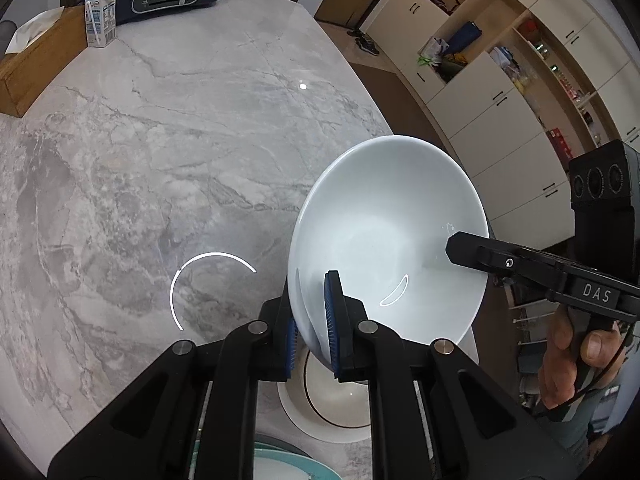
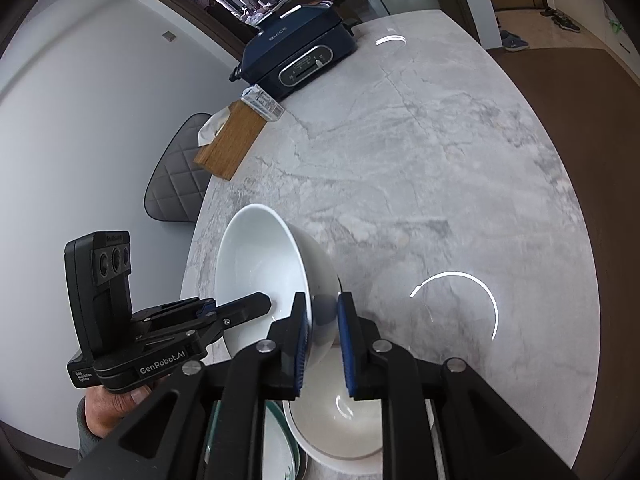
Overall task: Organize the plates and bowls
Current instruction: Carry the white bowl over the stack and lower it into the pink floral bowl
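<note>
White bowl [image 1: 384, 216] held tilted above the marble counter [image 1: 160, 160], over a cream bowl [image 1: 336, 400] with a teal-rimmed plate [image 1: 280, 460] beside it. Left gripper [image 1: 312, 320] fingers clamp its rim. Right gripper [image 2: 324, 344] fingers straddle the opposite wall, apparently gripping, though contact is unclear.

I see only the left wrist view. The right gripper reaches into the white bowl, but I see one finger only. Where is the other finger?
Observer: The right gripper has its jaws closed across the wall of the white bowl; the other finger is outside, against the bowl.
Operator: What stands beyond the table, behind the tissue box?
Observer: A grey quilted chair, close to the table edge, beside the wooden tissue box.
</note>
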`<state>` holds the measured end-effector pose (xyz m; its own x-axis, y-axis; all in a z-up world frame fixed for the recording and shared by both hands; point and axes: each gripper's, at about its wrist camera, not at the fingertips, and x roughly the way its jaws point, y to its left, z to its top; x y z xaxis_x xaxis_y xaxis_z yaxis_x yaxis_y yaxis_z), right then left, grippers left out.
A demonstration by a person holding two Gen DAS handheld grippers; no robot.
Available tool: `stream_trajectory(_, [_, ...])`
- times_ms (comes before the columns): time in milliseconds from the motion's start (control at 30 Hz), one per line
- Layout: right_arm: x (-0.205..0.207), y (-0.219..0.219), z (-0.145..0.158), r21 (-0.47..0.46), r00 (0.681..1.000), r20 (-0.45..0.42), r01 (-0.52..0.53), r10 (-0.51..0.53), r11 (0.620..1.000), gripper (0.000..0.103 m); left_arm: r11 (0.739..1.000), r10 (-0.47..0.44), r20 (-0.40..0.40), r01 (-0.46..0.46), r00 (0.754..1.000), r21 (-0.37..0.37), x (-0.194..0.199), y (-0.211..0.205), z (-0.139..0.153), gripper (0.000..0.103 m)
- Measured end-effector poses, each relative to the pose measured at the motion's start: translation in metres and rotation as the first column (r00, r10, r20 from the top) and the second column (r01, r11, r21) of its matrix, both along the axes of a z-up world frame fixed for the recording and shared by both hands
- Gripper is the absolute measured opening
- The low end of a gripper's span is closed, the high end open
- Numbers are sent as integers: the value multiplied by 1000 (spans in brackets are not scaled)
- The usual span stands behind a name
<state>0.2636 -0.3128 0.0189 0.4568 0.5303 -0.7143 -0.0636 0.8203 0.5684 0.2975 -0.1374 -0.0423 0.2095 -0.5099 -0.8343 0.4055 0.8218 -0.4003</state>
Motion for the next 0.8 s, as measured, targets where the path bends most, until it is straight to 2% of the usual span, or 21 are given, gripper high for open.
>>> stream_trajectory(333, [-51,-4,-27,30,999,-32,1,0,1000,17,999,-33,-38,34,999,35,-48,-7,-18,10])
stream_trajectory(800, [-78,-10,-59,47,996,-84,9,-5,999,17,994,-61,-75,68,995,89,-78,-16,-48,10])
